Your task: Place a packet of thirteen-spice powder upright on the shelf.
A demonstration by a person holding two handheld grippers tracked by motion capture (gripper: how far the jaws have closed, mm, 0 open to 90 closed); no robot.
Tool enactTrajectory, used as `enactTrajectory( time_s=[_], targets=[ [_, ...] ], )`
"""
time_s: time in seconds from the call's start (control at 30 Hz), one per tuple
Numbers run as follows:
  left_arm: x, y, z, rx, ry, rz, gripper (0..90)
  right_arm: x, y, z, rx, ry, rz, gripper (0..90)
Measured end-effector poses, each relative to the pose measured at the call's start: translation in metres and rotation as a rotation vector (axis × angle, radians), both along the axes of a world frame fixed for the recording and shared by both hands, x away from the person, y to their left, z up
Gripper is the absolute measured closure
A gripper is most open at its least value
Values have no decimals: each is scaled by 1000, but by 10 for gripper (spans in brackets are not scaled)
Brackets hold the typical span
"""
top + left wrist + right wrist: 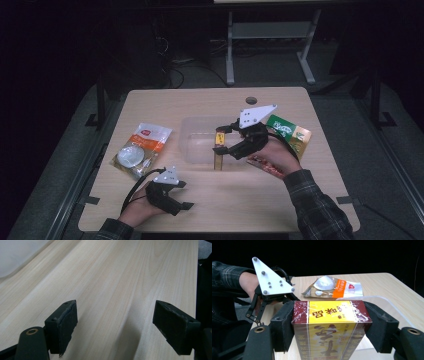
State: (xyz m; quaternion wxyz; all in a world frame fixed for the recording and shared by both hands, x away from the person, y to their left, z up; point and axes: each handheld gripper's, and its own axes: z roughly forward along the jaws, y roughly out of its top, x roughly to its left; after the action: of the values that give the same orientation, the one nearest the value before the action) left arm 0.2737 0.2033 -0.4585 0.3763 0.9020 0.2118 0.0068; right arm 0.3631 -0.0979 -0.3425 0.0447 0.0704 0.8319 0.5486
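Room: dark all around, with the pale wooden counter (220,200) lit in the middle and a desk frame standing on the floor beyond it.
Right tongs (219,141): clamped on a maroon and yellow box (331,327), one black pad pressed against each side of it, as the right gripper view showed.
Box position: held upright over the clear plastic bin (197,142), its lower end down at the bin's near rim in the high view; whether it touched the bin could not be told.
Right hand (272,155): wrapped around the tongs' body just right of the bin, with a plaid sleeve (315,205) coming in from the counter's near right corner.
Left tongs (113,325): jaws wide apart with bare counter between them, gripping nothing.
Left hand (142,205): low at the counter's near left edge, well apart from the bin.
Clear plastic bin: near the middle of the counter, translucent and shallow.
Green packet (290,132): flat on the counter just right of the bin, behind the right hand.
Red packet (265,166): partly hidden beneath the right hand.
Orange and white pouch (142,150): flat on the counter left of the bin, between the bin and the left edge.
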Motion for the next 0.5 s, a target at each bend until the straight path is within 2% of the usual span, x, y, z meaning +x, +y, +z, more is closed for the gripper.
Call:
enactTrajectory(
  time_s=[0.23, 0.37, 0.5],
  targets=[
    [0, -2, -1, 11, 10, -5, 195, 11, 3, 2, -4, 3, 14, 311],
    [1, -2, -2, 5, 15, -4, 195, 21, 3, 4, -9, -11, 12, 311],
    [0, -2, 0, -8, 7, -14, 194, 28, 4, 4, -16, -7, 11, 311]
  ],
)
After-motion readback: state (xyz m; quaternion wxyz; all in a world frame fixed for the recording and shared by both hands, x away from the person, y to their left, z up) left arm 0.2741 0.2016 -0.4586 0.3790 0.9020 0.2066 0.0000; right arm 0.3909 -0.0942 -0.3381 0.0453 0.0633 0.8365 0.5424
